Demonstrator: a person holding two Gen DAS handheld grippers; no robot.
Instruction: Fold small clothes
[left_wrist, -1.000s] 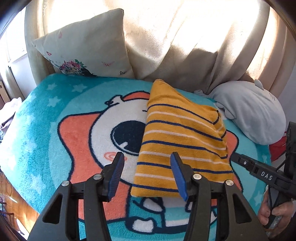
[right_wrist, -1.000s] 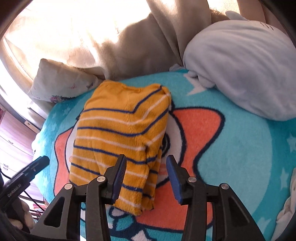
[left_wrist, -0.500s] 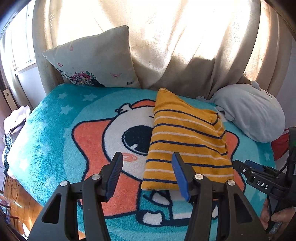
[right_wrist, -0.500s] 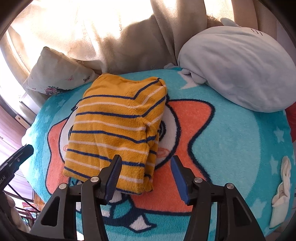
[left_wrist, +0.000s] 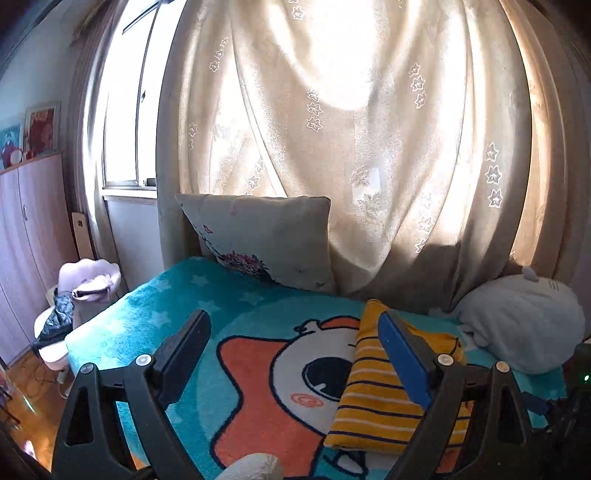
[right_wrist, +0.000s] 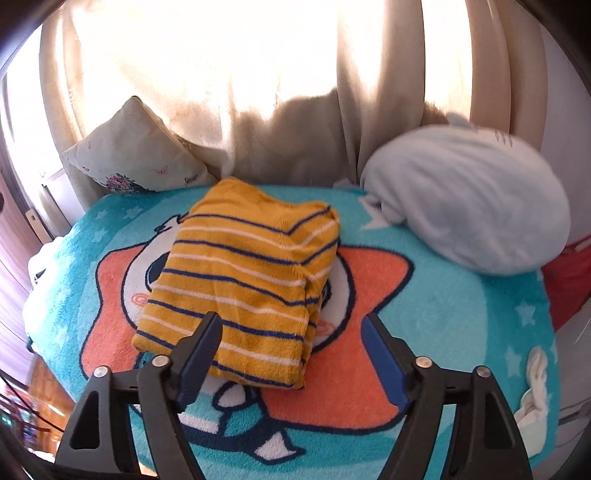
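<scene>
A folded yellow top with navy and white stripes (right_wrist: 251, 280) lies flat on the teal cartoon blanket (right_wrist: 461, 314). In the left wrist view the top (left_wrist: 380, 398) sits at lower right, partly behind the right finger. My left gripper (left_wrist: 293, 347) is open and empty, held back from and above the blanket. My right gripper (right_wrist: 291, 343) is open and empty, raised just in front of the top's near edge, not touching it.
A cream cushion (left_wrist: 266, 240) leans on the curtain (left_wrist: 351, 129) at the back. A grey plush toy (right_wrist: 465, 199) lies at the right. A white cloth (right_wrist: 535, 384) sits at the blanket's right edge. A wardrobe (left_wrist: 22, 240) and a chair with clothes (left_wrist: 81, 291) stand left.
Both grippers have pulled back and lifted away from the folded top, staying open. The left view has tilted up toward the curtain and window. The top has not moved.
</scene>
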